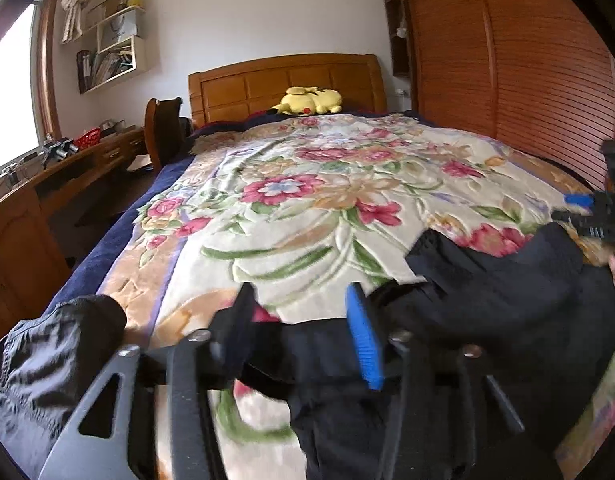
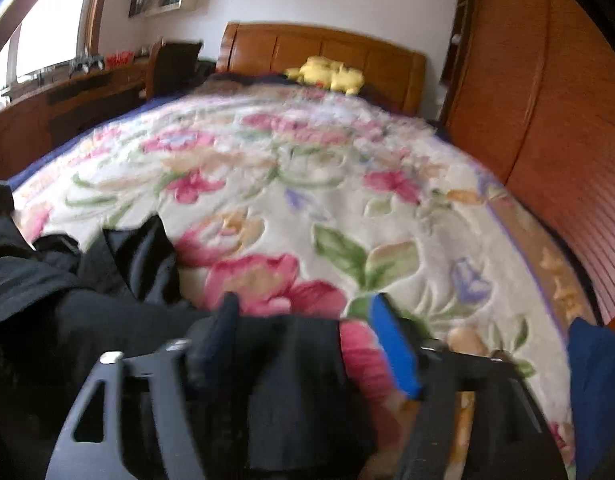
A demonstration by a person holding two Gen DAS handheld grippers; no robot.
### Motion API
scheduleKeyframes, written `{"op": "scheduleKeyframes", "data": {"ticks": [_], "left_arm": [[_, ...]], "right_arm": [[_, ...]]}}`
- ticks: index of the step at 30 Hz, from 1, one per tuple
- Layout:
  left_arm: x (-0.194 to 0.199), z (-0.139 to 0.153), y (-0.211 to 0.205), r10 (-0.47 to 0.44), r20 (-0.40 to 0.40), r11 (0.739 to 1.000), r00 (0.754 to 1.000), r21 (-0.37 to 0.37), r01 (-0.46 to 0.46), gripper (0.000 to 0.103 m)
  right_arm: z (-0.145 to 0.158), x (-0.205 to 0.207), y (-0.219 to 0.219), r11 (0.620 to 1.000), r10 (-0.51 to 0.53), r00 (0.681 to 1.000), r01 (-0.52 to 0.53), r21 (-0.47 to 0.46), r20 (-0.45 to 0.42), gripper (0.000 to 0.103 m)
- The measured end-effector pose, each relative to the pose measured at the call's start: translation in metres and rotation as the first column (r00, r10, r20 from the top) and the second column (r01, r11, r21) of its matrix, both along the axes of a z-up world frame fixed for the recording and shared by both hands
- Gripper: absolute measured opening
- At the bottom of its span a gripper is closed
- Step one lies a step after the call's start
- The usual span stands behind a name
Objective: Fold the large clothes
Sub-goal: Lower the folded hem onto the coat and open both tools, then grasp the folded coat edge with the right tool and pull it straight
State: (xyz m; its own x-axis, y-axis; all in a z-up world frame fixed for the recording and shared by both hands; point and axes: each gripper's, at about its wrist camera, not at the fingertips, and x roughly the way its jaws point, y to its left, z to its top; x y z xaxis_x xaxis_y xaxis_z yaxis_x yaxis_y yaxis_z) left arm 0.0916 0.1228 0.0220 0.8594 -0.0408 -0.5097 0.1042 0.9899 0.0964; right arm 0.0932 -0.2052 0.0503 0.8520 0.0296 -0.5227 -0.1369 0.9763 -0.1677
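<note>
Black clothing (image 1: 487,292) lies bunched at the near end of the bed (image 1: 307,184), spread over the floral blanket (image 1: 291,200), with one dark lump hanging off the bed's left edge. Both tools are over it and neither has hold of it: the left gripper (image 1: 303,328) has its jaws standing apart with a band of the black cloth running between them but not pinched, and the right gripper (image 2: 307,340) is likewise parted, cloth lying loose under and between its fingers. From the left wrist view the right gripper shows off to the right, at the far side of the dark pile. To my eye this is the point between one fold and the next, so the thing to do well is choose fresh holds: find a true hem or corner on each side rather than a handful from the middle, take a single layer, and keep the two grips level so the fabric draws taut and the crease falls straight. The garment looks thin and limp, matte black, heavily rumpled, with what seems a pleated or ribbed strip near its upper edge; what kind of garment it is I cannot tell, and both views are blurred.
</note>
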Motion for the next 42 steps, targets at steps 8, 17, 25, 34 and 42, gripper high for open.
{"op": "scheduleKeyframes", "data": {"ticks": [8,17,25,34,42], "left_arm": [[-0.067,-0.014,-0.001,-0.015,0.007,0.999,1.000,-0.041,0.015,0.080],[-0.097,-0.033,0.004,-0.010,-0.022,0.998,1.000,-0.059,0.008,0.080],[-0.111,-0.043,0.005,-0.004,-0.033,0.998,0.999,-0.068,0.002,0.080],[-0.115,-0.048,0.001,-0.021,-0.031,0.997,0.999,-0.078,0.019,0.080],[-0.117,-0.048,0.003,-0.024,-0.014,0.996,1.000,-0.091,0.023,0.080]], "right_arm": [[0.010,-0.049,0.023,0.990,0.144,0.989,-0.144,0.009,0.015,0.074],[-0.004,-0.087,0.082,0.927,0.375,0.925,-0.375,0.016,-0.066,0.074],[-0.009,-0.090,0.117,0.882,0.464,0.872,-0.471,-0.009,-0.158,0.074],[-0.012,-0.064,0.138,0.884,0.426,0.876,-0.456,-0.100,-0.226,0.074],[-0.008,-0.044,0.147,0.871,0.440,0.866,-0.476,-0.124,-0.237,0.024]]}}
